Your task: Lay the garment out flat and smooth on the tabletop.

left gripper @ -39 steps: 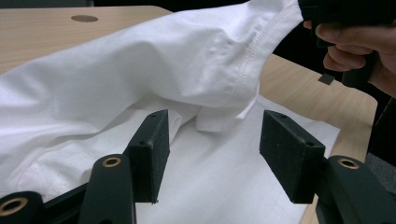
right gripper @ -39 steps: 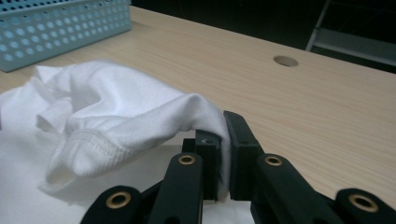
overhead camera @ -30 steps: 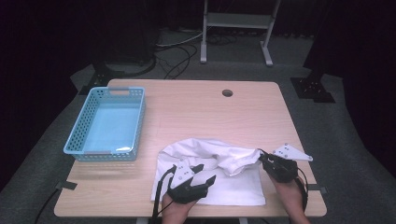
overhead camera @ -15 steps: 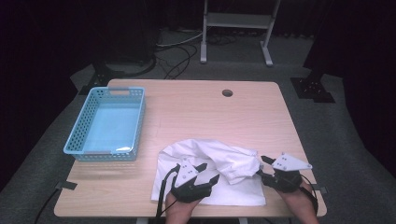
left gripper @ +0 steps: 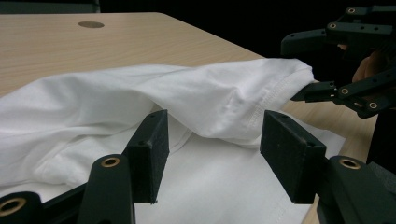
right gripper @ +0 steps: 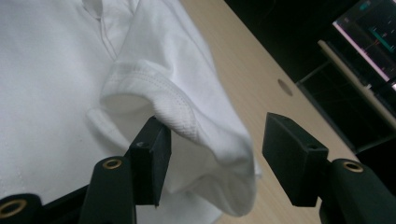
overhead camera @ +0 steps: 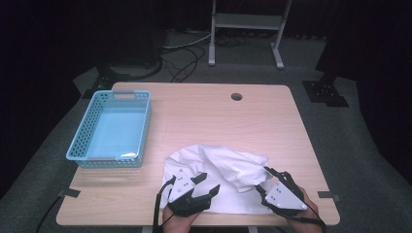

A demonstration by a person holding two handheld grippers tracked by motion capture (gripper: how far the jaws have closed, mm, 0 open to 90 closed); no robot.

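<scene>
A crumpled white T-shirt (overhead camera: 218, 167) lies on the near part of the wooden table (overhead camera: 214, 116). My left gripper (overhead camera: 209, 182) rests open over the shirt's front part, and in the left gripper view its jaws (left gripper: 215, 140) stand wide, just short of a raised fold of the shirt (left gripper: 154, 93). To the right, my right gripper (overhead camera: 262, 178) is open at the shirt's right end. A stitched sleeve hem (right gripper: 159, 88) hangs between its jaws (right gripper: 215, 144) and touches the left one. From the left gripper's camera, the right gripper (left gripper: 313, 65) straddles that same hem.
A light blue plastic basket (overhead camera: 109, 128) sits at the table's left side. A round cable hole (overhead camera: 236, 96) is near the far edge. Beyond the table stand a metal frame (overhead camera: 245, 29) and floor cables. The front edge lies just under both hands.
My right gripper has drawn back toward the table's front edge and turned. The left gripper has shifted only slightly over the shirt.
</scene>
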